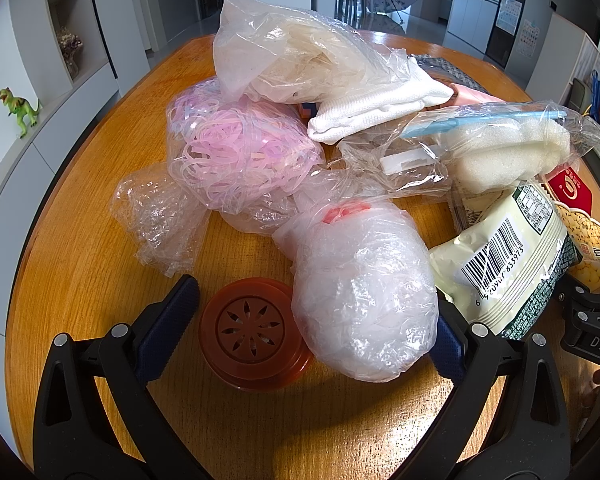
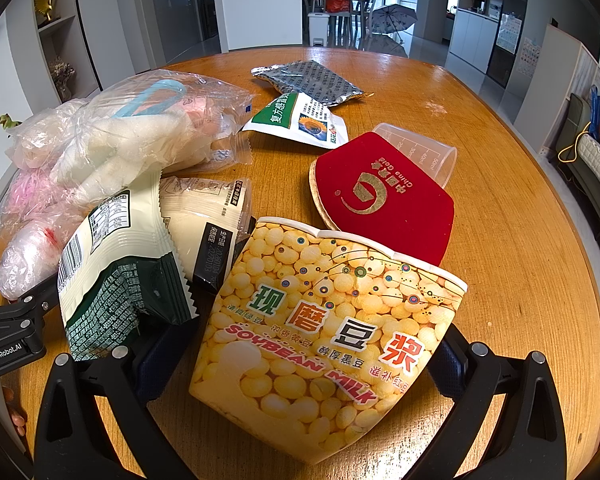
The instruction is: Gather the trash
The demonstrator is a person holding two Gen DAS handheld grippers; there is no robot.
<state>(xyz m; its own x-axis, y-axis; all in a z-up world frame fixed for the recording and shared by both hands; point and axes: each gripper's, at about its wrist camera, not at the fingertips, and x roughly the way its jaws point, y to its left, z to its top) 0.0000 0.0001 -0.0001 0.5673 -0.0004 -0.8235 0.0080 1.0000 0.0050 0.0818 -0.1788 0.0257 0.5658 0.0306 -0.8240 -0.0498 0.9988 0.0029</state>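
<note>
A pile of trash lies on a round wooden table (image 1: 80, 248). My left gripper (image 1: 312, 320) is open, its fingers on either side of a brown round lid (image 1: 252, 332) and a crumpled white plastic bundle (image 1: 364, 296). My right gripper (image 2: 300, 352) is open around a flattened yellow soybean milk cup (image 2: 324, 340); I cannot tell whether the pads touch it. A green and white snack wrapper (image 2: 116, 272) lies by its left finger and also shows in the left wrist view (image 1: 508, 264).
Clear bags with pink bands (image 1: 236, 148), foam (image 1: 512, 148) and a white cloth (image 1: 380, 108) fill the left part. A red pouch (image 2: 384, 204), a clear measuring cup (image 2: 424, 152), a green sachet (image 2: 300, 120) and a foil packet (image 2: 312, 80) lie farther back.
</note>
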